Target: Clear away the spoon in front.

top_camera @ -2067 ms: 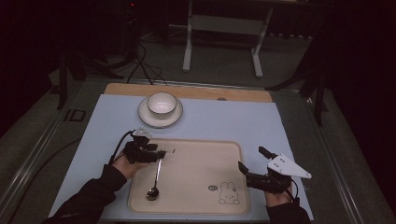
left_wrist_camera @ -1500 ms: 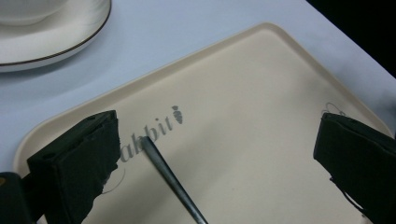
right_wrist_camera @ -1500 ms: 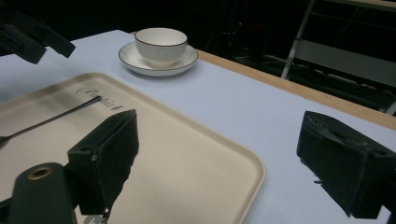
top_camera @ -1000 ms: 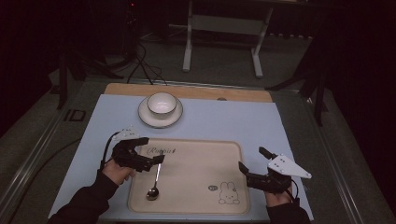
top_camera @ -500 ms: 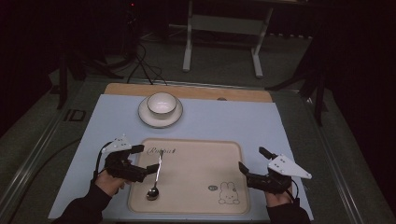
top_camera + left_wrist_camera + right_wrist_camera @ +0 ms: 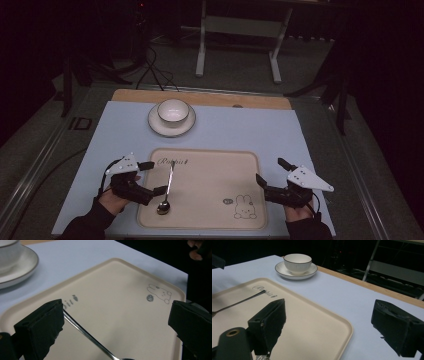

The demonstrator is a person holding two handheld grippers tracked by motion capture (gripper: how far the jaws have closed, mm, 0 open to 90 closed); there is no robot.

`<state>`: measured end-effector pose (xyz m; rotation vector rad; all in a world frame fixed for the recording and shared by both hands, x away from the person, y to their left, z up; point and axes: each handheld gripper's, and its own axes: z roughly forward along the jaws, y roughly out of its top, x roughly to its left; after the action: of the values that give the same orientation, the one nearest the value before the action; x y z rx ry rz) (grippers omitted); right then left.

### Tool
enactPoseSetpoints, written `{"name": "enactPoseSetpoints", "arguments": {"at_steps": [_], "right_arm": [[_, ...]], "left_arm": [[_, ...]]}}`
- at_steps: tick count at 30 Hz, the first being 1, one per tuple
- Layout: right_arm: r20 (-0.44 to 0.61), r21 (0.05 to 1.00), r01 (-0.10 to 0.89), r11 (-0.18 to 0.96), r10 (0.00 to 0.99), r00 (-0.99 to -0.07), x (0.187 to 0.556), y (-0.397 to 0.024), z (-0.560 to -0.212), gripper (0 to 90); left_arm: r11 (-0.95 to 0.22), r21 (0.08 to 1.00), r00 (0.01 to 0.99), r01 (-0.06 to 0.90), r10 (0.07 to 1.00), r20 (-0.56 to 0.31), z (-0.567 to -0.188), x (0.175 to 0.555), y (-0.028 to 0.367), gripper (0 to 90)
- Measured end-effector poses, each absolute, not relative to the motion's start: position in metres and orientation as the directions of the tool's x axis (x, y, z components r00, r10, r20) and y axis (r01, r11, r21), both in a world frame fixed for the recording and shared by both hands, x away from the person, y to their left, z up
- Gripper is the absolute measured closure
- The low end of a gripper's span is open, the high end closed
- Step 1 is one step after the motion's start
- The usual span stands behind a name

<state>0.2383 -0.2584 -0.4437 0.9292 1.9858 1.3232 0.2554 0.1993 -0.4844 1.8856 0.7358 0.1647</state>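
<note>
A metal spoon lies on the beige tray, handle pointing away and bowl end near the front rim. My left gripper stands open at the tray's left edge, its jaws either side of the spoon's handle without touching it. In the left gripper view my left gripper spans the tray. My right gripper stands open at the tray's right edge with nothing in it. In its own view my right gripper looks across the tray to the spoon.
A white bowl sits on a saucer beyond the tray, on the pale blue mat; the bowl also appears far off in the right gripper view. A rabbit drawing marks the tray's near right corner. A wooden strip borders the far edge.
My left gripper has drawn back left and toward the near edge, away from the handle's far tip, and stands open. The spoon stays on the tray. The right gripper has not moved.
</note>
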Motion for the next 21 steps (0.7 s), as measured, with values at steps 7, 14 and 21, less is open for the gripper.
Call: {"name": "enactPoseSetpoints", "arguments": {"at_steps": [7, 14, 21], "right_arm": [[-0.077, 0.932, 0.244, 0.269, 0.803, -0.591, 0.239, -0.259, -0.445, 12.3], [-0.071, 0.929, 0.253, 0.271, 0.800, -0.596, 0.240, -0.259, -0.447, 12.3], [-0.066, 0.926, 0.260, 0.273, 0.797, -0.600, 0.241, -0.259, -0.448, 12.3]], "left_arm": [[-0.266, 0.875, 0.815, 0.404, 0.539, -0.213, -0.492, 0.256, 0.197, 0.6], [-0.279, 0.872, 0.823, 0.403, 0.528, -0.212, -0.497, 0.256, 0.193, 0.6], [-0.301, 0.867, 0.831, 0.398, 0.519, -0.202, -0.500, 0.256, 0.189, 0.6]]}}
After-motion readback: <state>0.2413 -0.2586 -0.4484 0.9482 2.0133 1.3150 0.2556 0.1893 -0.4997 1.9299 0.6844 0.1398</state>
